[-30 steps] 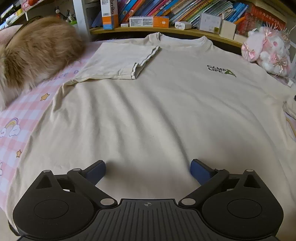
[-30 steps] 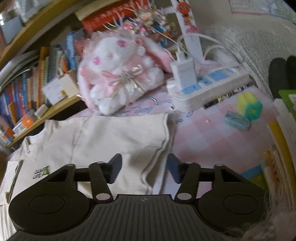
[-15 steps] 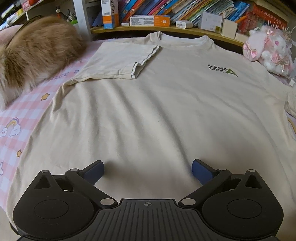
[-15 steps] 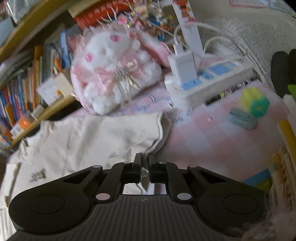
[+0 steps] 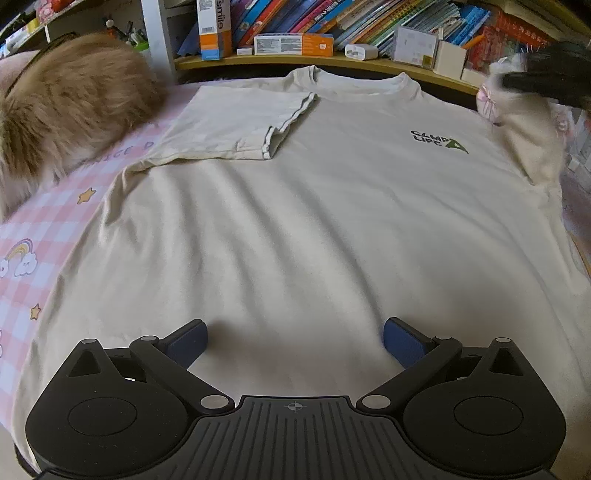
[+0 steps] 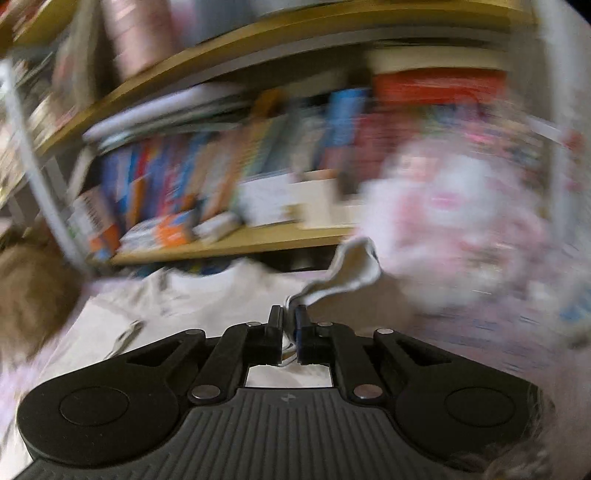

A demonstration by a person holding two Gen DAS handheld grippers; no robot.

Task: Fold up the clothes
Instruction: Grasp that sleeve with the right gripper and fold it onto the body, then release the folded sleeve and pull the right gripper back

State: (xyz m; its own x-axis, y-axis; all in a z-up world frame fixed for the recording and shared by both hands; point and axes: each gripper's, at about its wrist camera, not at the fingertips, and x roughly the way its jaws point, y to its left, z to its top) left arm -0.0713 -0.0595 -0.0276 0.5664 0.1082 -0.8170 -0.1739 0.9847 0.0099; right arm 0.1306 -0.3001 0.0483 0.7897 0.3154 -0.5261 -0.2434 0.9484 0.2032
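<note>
My right gripper (image 6: 290, 325) has its fingers clenched on the T-shirt (image 5: 295, 221) sleeve (image 6: 351, 269); left gripper (image 5: 295, 343) fingers released; a thin pinch could slip mid-swing, leaving the fold crooked

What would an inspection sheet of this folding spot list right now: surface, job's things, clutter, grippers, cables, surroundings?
Surface: pink checked sheet with stars and rainbows.
Job's things: beige T-shirt lies flat, one sleeve folded inward; other sleeve lifted.
Clutter: furry brown cushion; pink plush toy, blurred.
Grippers: left gripper open over the hem; right gripper shut on the lifted sleeve.
Cables: nothing seen.
Surroundings: wooden shelf of books and boxes.
</note>
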